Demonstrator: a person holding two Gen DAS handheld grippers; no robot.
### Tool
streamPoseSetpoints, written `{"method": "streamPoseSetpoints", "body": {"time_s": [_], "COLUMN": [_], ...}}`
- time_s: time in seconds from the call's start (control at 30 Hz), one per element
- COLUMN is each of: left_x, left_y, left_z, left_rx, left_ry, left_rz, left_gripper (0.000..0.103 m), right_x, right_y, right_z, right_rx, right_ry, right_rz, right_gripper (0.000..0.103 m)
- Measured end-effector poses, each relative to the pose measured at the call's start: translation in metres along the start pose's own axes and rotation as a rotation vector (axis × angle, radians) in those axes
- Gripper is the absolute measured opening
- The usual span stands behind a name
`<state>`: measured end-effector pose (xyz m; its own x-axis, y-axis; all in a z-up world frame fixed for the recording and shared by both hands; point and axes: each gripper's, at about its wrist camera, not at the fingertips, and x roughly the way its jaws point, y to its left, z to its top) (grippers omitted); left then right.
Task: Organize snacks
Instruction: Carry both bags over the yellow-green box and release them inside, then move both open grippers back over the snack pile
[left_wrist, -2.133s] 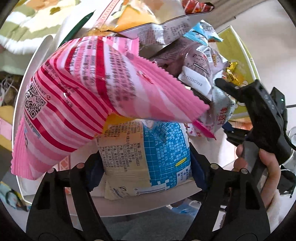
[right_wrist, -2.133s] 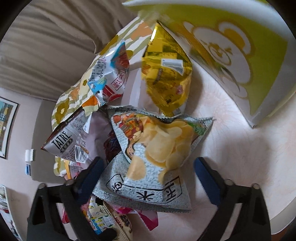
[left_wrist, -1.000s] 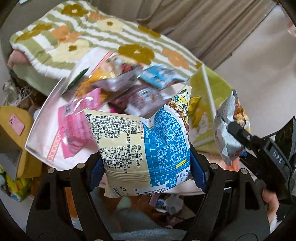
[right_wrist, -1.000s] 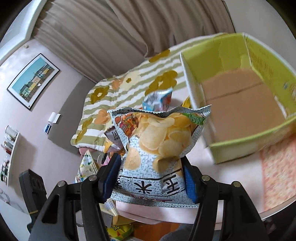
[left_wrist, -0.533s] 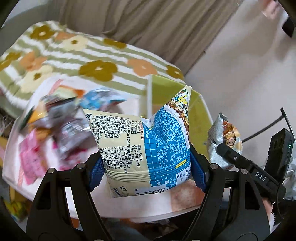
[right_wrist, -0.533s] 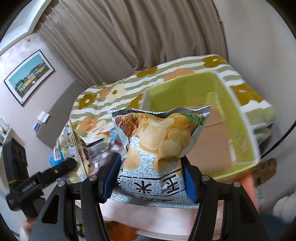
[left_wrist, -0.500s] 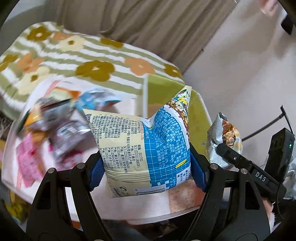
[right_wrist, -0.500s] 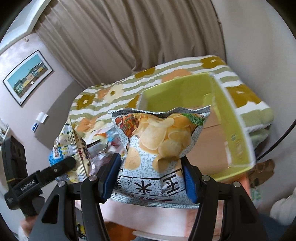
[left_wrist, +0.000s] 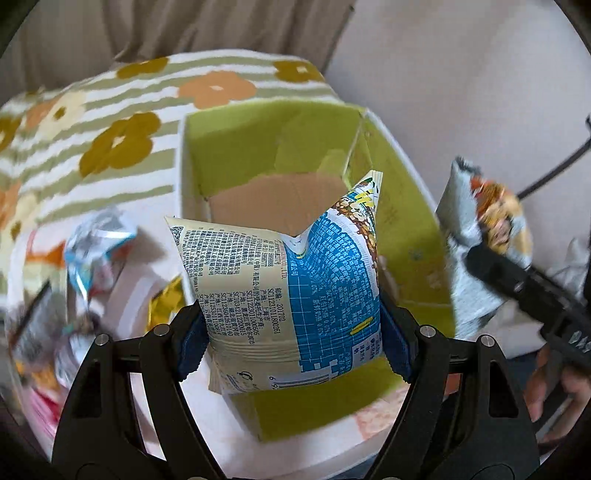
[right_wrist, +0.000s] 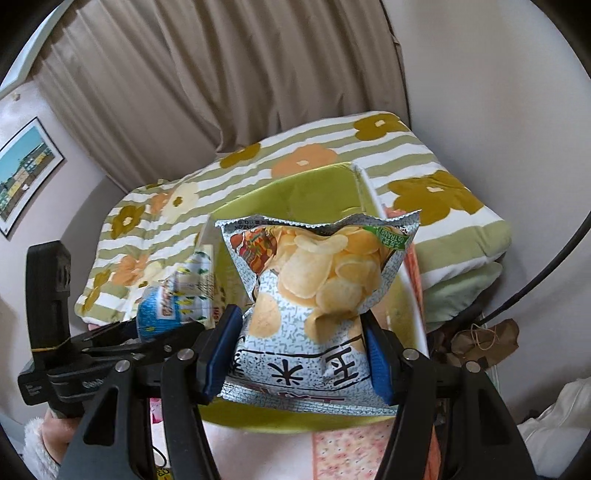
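Above the green box (left_wrist: 402, 229) on the table (left_wrist: 207, 417), the left gripper (left_wrist: 291, 336) is pinching a blue-and-cream snack bag (left_wrist: 284, 295) between its jaws, while the right gripper (right_wrist: 303, 354) is pinching a chip bag (right_wrist: 314, 302) just beside it.

Background: beige pleated fabric curtain (right_wrist: 229, 74) hangs full height behind a folded quilt, green-and-white striped with orange and olive flowers (right_wrist: 295, 162). Plain pale pinkish walls (left_wrist: 461, 92). Framed picture of coloured buildings under blue sky (right_wrist: 26, 173) on left wall. Soft daylight, blurred edges.
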<state>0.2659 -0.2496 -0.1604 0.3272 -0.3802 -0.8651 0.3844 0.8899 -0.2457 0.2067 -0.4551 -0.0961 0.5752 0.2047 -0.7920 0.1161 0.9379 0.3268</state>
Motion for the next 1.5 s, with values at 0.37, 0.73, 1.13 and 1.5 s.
{"method": "streamPoseSetpoints", "body": {"time_s": [0.37, 0.73, 1.13, 1.5], "left_x": [0.046, 0.049, -0.015, -0.036], "left_y": [-0.032, -0.033, 0.004, 0.026], "left_z": [0.016, 0.013, -0.011, -0.030], "left_rx": [0.273, 0.257, 0.087, 0.015], "left_ry": [0.096, 0.131, 0.010, -0.042], "left_rz": [0.037, 0.088, 0.090, 0.127], "left_gripper": [0.077, 0.100, 0.100, 0.100], "right_x": [0.021, 0.020, 0.027, 0.039], "right_y": [-0.023, -0.032, -0.009, 0.000], "right_z": [0.006, 0.008, 0.004, -0.010], "right_rx": [0.064, 0.040, -0.094, -0.179], "right_ry": [0.051, 0.088, 0.106, 0.141], "right_rz": [-0.063, -0.032, -0.019, -0.045], "right_gripper": [0.058, 0.058, 0.058, 0.103]}}
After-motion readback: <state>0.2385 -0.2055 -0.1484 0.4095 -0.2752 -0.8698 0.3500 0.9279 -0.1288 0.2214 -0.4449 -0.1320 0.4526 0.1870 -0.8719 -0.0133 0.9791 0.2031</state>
